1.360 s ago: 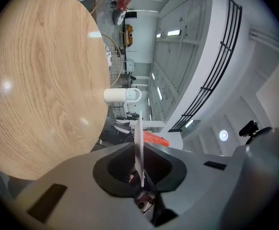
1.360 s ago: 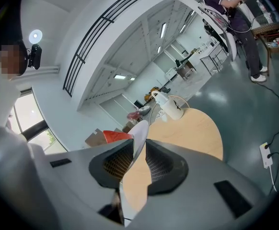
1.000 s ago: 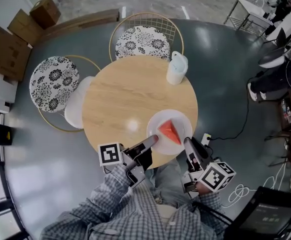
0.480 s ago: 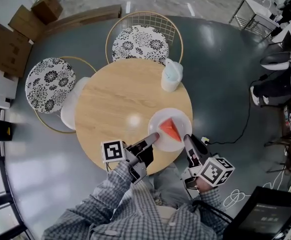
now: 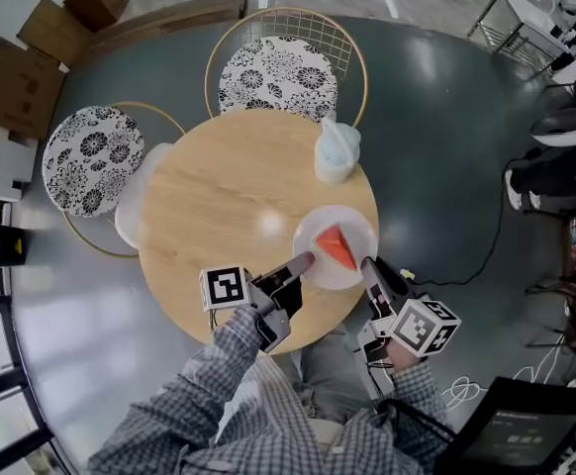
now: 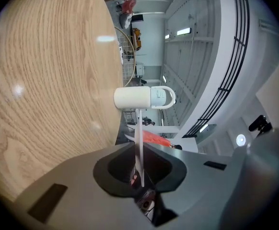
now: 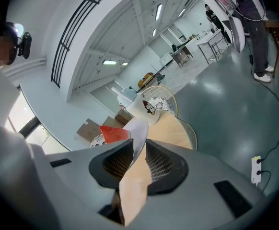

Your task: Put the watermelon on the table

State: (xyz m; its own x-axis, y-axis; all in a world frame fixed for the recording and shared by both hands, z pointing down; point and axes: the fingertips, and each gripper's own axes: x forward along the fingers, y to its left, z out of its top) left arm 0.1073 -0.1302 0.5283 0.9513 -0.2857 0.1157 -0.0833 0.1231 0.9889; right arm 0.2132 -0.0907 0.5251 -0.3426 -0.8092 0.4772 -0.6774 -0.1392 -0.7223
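Watermelon (image 5: 336,246), one red wedge, lay on a white plate (image 5: 359,228) over the near right edge of the round wooden bench (image 5: 229,196). The left tongs (image 5: 306,261) were closed on the plate's near-left rim, which showed edge-on between the jaws. The right tongs (image 5: 369,265) were clamped likewise on the near-right rim. Whether the plate rested on the bench could not be established. A white jug (image 5: 336,149) stood on the bench beyond the plate, not touching it.
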